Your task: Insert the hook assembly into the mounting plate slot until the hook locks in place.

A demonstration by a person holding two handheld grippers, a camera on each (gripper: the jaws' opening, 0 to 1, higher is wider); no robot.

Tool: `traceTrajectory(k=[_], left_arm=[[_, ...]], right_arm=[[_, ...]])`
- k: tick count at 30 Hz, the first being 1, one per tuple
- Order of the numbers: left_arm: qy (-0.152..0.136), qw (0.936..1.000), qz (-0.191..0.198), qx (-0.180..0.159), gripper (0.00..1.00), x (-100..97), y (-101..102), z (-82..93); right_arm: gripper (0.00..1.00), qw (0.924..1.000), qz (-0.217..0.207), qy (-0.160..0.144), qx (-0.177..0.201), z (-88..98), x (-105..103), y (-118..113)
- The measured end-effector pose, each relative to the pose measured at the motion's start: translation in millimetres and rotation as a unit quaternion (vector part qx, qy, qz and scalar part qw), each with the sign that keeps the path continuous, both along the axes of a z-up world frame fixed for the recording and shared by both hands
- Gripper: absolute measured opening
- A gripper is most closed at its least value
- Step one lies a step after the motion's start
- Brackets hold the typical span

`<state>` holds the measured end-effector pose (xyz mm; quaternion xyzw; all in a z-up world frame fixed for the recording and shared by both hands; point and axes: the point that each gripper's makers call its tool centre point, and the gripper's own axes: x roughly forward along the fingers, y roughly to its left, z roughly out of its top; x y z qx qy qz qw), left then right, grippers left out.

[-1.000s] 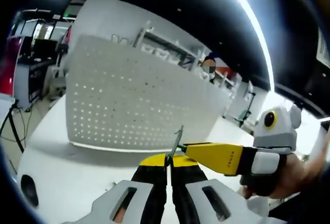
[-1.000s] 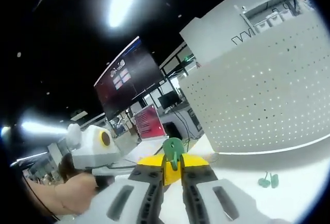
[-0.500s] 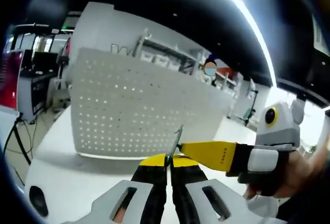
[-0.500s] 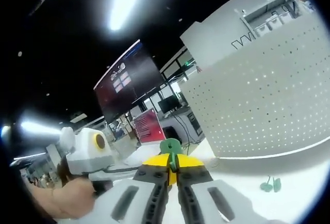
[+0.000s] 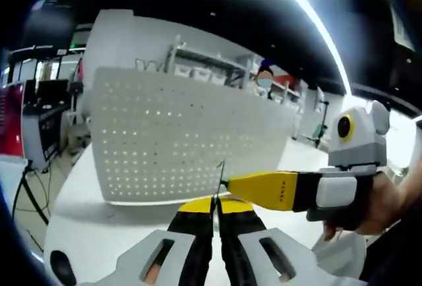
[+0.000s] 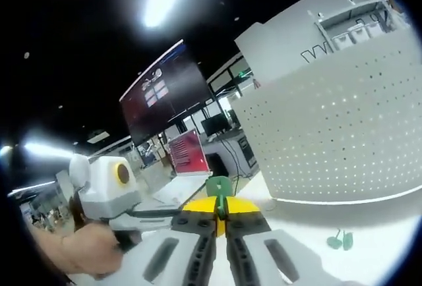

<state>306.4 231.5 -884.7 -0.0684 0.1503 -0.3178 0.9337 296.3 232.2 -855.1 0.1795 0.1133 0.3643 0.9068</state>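
Note:
My left gripper (image 5: 215, 201) is shut on a thin part (image 5: 218, 179) that I see edge-on, standing up from its jaws. From the right comes my right gripper (image 5: 229, 184), held by a hand, and its yellow jaw tip meets that thin part. In the right gripper view, my right gripper (image 6: 219, 204) is shut on a green piece (image 6: 219, 187) with a rounded top. My left gripper (image 6: 179, 211) reaches in from the left to the same spot. Whether the two parts are joined is hidden. Both grippers are held above the white table (image 6: 369, 259).
A white perforated board (image 5: 165, 141) stands upright on the table behind the grippers; it is the white perforated board (image 6: 336, 134) at the right of the other view. A small green part (image 6: 339, 239) lies on the table near it. Monitors and a red sign (image 6: 186, 154) stand far behind.
Both views have shifted a little with the hands. The two grippers stay together at the held part, and the right gripper sits more level in the left gripper view.

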Motion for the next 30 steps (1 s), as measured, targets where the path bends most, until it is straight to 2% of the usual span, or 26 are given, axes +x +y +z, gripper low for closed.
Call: traceTrajectory(k=[2, 4, 9, 11, 12, 15, 20, 23, 25, 30], left_arm=[[0.005, 1.0000, 0.003, 0.001, 0.16, -0.2, 3, -1.9], [0.008, 1.0000, -0.004, 0.001, 0.20, -2.2, 3, -3.3], [0.017, 0.9997, -0.014, 0.010, 0.45, -4.6, 7, -11.0], [0.027, 0.9994, -0.021, 0.006, 0.48, -6.8, 7, -15.1], [0.033, 0.9992, -0.023, -0.002, 0.53, -7.5, 6, -17.1], [0.040, 0.9990, -0.016, -0.010, 0.74, -7.4, 8, -19.9], [0.036, 0.9993, -0.006, -0.010, 0.93, -6.9, 11, -18.8], [0.039, 0.9992, -0.007, -0.011, 0.97, -8.2, 11, -19.3], [0.041, 0.9991, -0.003, -0.009, 1.00, -7.9, 12, -20.5], [0.039, 0.9992, -0.006, -0.010, 1.00, -7.6, 8, -20.2]], right_arm=[[0.00, 0.9999, 0.007, 0.009, 0.002, -1.7, 0, 1], [0.00, 1.0000, 0.006, 0.005, -0.004, -2.1, 1, 0], [0.00, 0.9995, 0.013, -0.008, -0.026, -1.5, 5, -2], [0.00, 0.9980, 0.004, -0.041, -0.048, 2.5, 10, -5], [0.00, 0.9972, 0.001, -0.048, -0.058, 3.0, 11, -6], [0.00, 0.9963, -0.015, -0.054, -0.066, 3.2, 16, -10], [0.00, 0.9931, -0.058, -0.068, -0.076, 3.8, 28, -23], [0.00, 0.9929, -0.062, -0.074, -0.070, 3.9, 30, -25], [0.00, 0.9892, -0.076, -0.093, -0.083, 5.1, 35, -30], [0.00, 0.9851, -0.114, -0.094, -0.088, 2.3, 50, -41]])
